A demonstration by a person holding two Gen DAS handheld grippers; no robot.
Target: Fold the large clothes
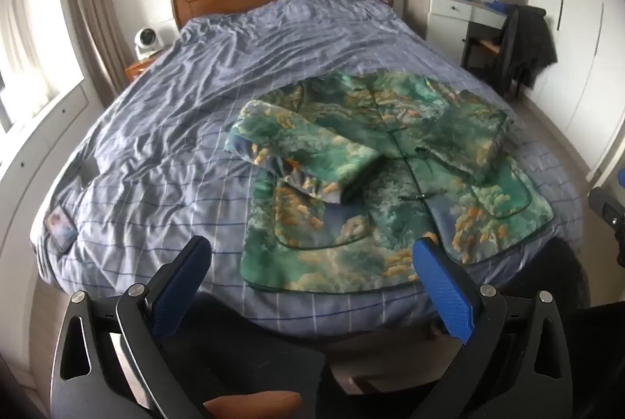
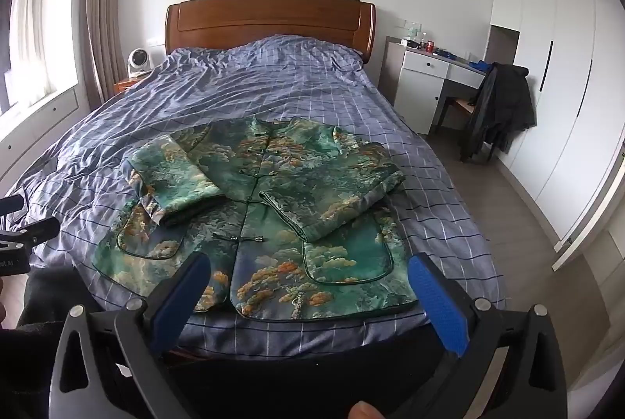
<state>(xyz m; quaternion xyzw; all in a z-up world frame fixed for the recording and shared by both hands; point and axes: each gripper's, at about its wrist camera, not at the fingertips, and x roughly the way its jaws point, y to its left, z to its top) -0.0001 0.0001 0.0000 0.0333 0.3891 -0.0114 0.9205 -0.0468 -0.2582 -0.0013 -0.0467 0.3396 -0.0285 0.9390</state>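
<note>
— Green brocade, printed with orange and cream trees: is that the jacket point(image 2: 273, 192)?

— Yes. It lies front-up on the near half of the bed point(image 2: 429, 184), collar toward the headboard point(image 2: 269, 20), hem just short of the near edge. Both sleeves are folded in across the chest, cuffs close to the knotted front closures, and the hem pockets are left uncovered.

— And the grippers?

— Both are off the cloth. The left gripper point(image 1: 312, 262) hovers above the near edge with its blue pads point(image 1: 445, 290) spread wide and nothing between them. The right gripper point(image 2: 308, 282) hangs the same way over the hem, fingers wide apart and empty.

— What surrounds it?

— A rumpled blue checked cover point(image 1: 175, 130) under the jacket, a phone point(image 1: 60, 225) near its left corner, a small white fan point(image 1: 146, 42) beside the headboard, and a white desk point(image 2: 425, 83) with a dark coat point(image 2: 500, 106) draped over its chair.
</note>
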